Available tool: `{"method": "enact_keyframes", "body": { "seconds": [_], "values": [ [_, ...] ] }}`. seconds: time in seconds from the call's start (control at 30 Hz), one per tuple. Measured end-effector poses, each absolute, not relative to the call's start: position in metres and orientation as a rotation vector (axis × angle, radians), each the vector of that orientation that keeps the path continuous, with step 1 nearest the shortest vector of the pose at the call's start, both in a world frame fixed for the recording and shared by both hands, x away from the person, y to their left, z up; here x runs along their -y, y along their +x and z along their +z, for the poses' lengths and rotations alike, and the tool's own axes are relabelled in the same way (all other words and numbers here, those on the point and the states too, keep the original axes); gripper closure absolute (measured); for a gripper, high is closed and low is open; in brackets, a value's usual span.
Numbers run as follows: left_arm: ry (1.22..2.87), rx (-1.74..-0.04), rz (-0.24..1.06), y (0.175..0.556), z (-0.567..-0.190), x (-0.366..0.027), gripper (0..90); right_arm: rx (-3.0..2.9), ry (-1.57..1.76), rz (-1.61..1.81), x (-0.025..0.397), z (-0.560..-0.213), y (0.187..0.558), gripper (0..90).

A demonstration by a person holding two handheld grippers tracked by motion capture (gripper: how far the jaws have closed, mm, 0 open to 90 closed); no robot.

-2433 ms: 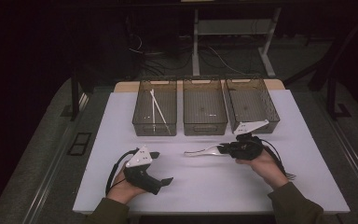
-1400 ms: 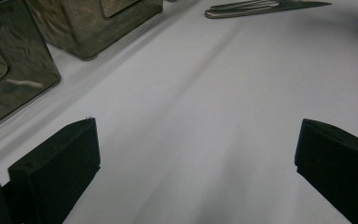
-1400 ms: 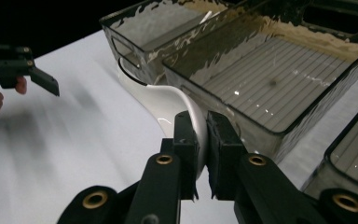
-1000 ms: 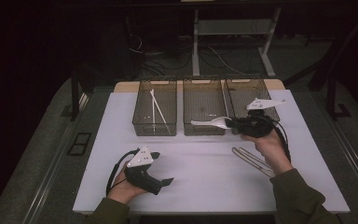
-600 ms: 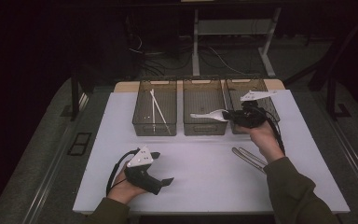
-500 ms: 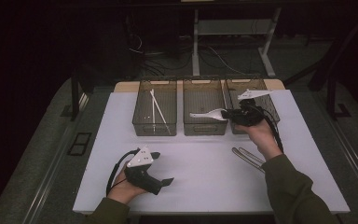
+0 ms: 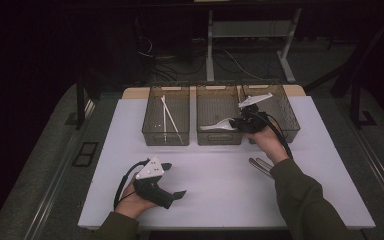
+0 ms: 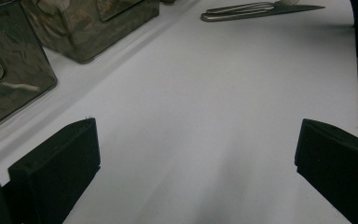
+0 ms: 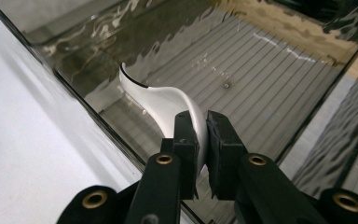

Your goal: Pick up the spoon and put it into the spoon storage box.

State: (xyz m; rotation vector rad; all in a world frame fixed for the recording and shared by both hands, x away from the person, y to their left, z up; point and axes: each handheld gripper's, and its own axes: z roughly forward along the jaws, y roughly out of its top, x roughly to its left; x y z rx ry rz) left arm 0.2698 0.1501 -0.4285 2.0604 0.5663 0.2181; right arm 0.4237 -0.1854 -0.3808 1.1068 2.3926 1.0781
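Two grippers are at work on the white table. Nearest to the person, at about 7 o'clock on the table in the high view, the left gripper rests low on the surface in the person's left hand. Its jaws are spread wide apart with nothing between them; in the left gripper view only bare white table lies between the two black jaws. Farther from the person, at about 3 o'clock, a metal fork and knife lie side by side on the table, just beside the right sleeve; the left gripper view shows them far off at its 12 o'clock. Beyond them, the right gripper is held by the right hand over the front edge of the middle bin, at about 1 o'clock. Its jaws are clenched on the handle of a white spoon, which points toward 9 o'clock and hangs above this bin, whose floor is ribbed; I cannot tell if the spoon touches the bin. In the right gripper view the spoon curves up from between the closed jaws. At the far side, three dark transparent bins stand in one row: the left bin has white chopsticks inside, and the right bin is partly behind the gripper.
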Motion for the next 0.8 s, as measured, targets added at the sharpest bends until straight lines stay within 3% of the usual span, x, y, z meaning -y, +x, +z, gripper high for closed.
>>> {"method": "enact_keyframes", "body": {
  "seconds": [0.23, 0.8],
  "values": [
    [2.062, -0.565, 0.217, 0.269, -0.428, -0.15, 0.0, -2.429, 1.102, 1.048, 0.181, -0.386, 0.426, 80.7],
    [2.062, -0.567, 0.216, 0.269, -0.428, -0.15, 0.0, -2.329, 1.17, 1.291, 0.207, -0.365, 0.409, 50.7]
  ]
}}
